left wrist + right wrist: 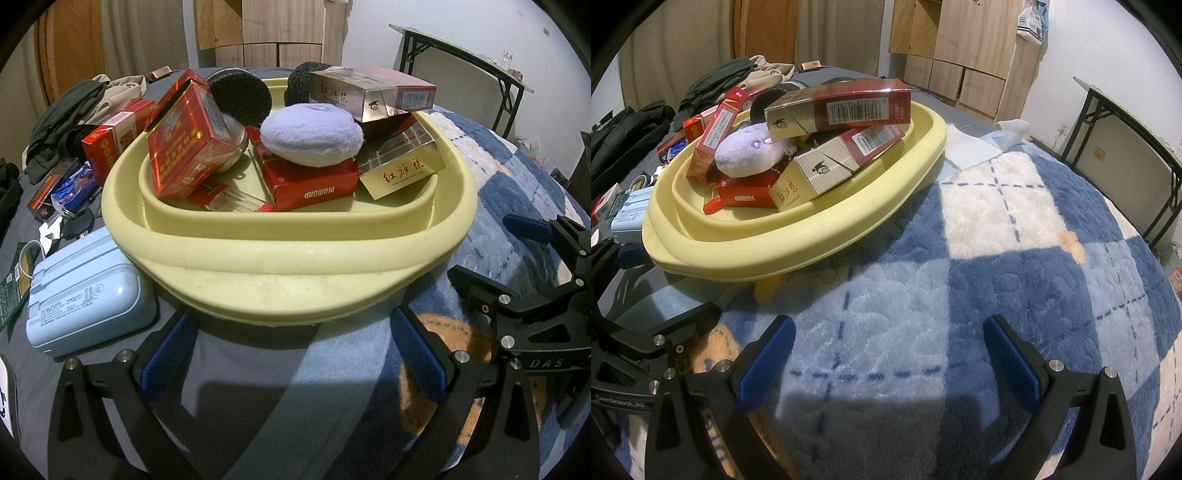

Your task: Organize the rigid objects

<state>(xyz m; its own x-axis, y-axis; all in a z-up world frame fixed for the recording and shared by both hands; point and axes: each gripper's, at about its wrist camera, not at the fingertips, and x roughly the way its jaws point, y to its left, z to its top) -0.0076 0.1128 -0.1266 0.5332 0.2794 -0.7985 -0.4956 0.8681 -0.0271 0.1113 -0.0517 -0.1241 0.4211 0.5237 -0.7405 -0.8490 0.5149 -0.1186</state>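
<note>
A pale yellow basin (288, 258) (798, 243) sits on the bed, piled with red and gold cigarette boxes (188, 144) (838, 107), a red DIAMOND box (314, 184), a lilac plush puff (312, 134) (750, 151) and black round pads (240, 96). My left gripper (295, 354) is open and empty just in front of the basin's near rim. My right gripper (886, 354) is open and empty over the blue plaid blanket, right of the basin. The right gripper also shows at the right edge of the left wrist view (491, 254).
A light blue case (88, 295) lies left of the basin. More red boxes (114, 140) and wrappers (70, 188) lie beyond it on the grey sheet, with dark clothes (66, 114) behind. A folding table (1126, 122) stands at the right. A plaid blanket (997, 240) covers the bed's right side.
</note>
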